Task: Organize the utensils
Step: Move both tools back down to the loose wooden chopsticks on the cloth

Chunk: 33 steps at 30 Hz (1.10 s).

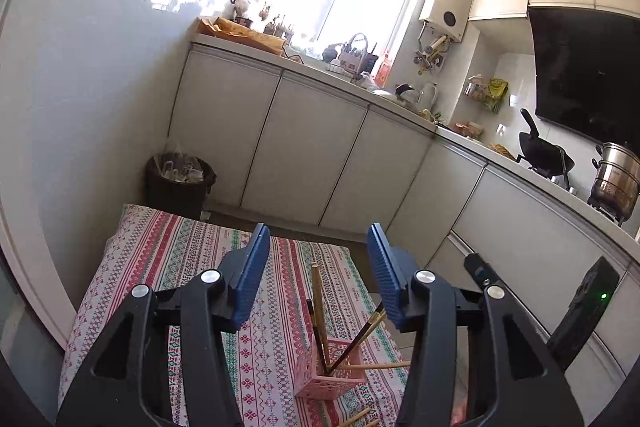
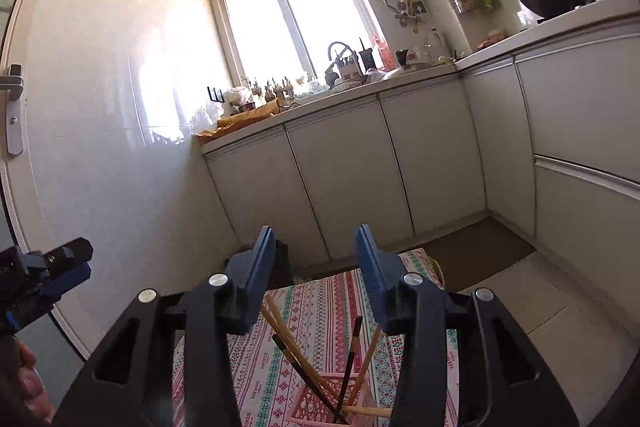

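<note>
My left gripper (image 1: 318, 267) is spread wide and grips nothing; my right gripper (image 2: 316, 267) likewise. Both hang above the pink basket (image 1: 330, 373), at 6 o'clock in each view, chopsticks (image 1: 318, 307) leaning out of it. It stands near the patterned cloth's (image 1: 160, 259) right edge; bare cloth runs toward 10 o'clock.

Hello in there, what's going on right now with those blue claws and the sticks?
Left gripper open, empty. Right gripper open, empty. Chopsticks standing in pink basket on patterned cloth; a few more loose beside the basket. Nothing in the way.
</note>
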Tool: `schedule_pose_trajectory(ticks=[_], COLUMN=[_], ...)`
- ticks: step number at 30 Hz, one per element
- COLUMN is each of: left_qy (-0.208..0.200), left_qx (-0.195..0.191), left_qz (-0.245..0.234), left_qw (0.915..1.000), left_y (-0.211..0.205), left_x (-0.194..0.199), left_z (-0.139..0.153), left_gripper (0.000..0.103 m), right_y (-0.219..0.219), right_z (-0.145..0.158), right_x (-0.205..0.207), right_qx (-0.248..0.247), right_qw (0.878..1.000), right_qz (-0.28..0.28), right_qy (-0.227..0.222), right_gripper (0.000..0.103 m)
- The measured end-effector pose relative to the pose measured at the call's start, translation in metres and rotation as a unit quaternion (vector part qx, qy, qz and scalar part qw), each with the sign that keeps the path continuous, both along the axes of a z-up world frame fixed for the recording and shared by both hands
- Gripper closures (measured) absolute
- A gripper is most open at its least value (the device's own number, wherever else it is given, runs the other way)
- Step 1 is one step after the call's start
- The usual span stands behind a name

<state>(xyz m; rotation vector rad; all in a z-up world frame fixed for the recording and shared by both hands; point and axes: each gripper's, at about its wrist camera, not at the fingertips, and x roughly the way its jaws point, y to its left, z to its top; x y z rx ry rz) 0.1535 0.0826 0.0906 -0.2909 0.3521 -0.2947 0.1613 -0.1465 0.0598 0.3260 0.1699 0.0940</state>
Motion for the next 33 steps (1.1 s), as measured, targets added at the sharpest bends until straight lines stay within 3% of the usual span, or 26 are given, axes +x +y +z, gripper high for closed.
schedule_pose_trajectory(ticks=[7,10,13,20,24,26,29,31,33], left_qy=[0.056,0.081,0.092,0.136,0.181,0.201,0.213,0.200,0.194], left_qx=[0.021,0.039,0.049,0.110,0.168,0.200,0.265,0.314,0.344], left_qz=[-0.001,-0.005,-0.007,-0.047,-0.084,-0.117,-0.174,-0.212,-0.249], left_qw=[0.9982,0.9959,0.9945,0.9836,0.9654,0.9517,0.9243,0.9036,0.8845], left_y=[-0.010,-0.018,-0.024,-0.046,-0.064,-0.075,-0.098,-0.117,-0.134], left_x=[0.004,0.004,0.001,-0.006,-0.009,-0.011,-0.021,-0.033,-0.043], left_z=[-0.022,-0.033,-0.040,-0.062,-0.092,-0.108,-0.136,-0.155,-0.174], left_gripper=[0.027,0.015,0.007,0.007,0.007,0.007,0.007,0.008,0.013], right_y=[-0.042,-0.053,-0.057,-0.048,-0.051,-0.053,-0.062,-0.070,-0.076], right_z=[0.008,0.006,-0.001,-0.029,-0.054,-0.069,-0.096,-0.116,-0.133], right_x=[-0.045,-0.056,-0.063,-0.081,-0.093,-0.099,-0.109,-0.116,-0.121], right_qx=[0.036,0.028,0.002,-0.069,-0.086,-0.096,-0.092,-0.079,-0.072], right_qw=[0.998,0.997,0.995,0.986,0.975,0.967,0.952,0.940,0.927], right_qz=[-0.052,-0.069,-0.078,-0.066,-0.048,-0.039,-0.030,-0.025,-0.028], right_qy=[-0.003,0.020,0.058,0.139,0.199,0.234,0.291,0.331,0.367], right_gripper=[0.014,0.007,0.007,0.007,0.007,0.007,0.007,0.007,0.007])
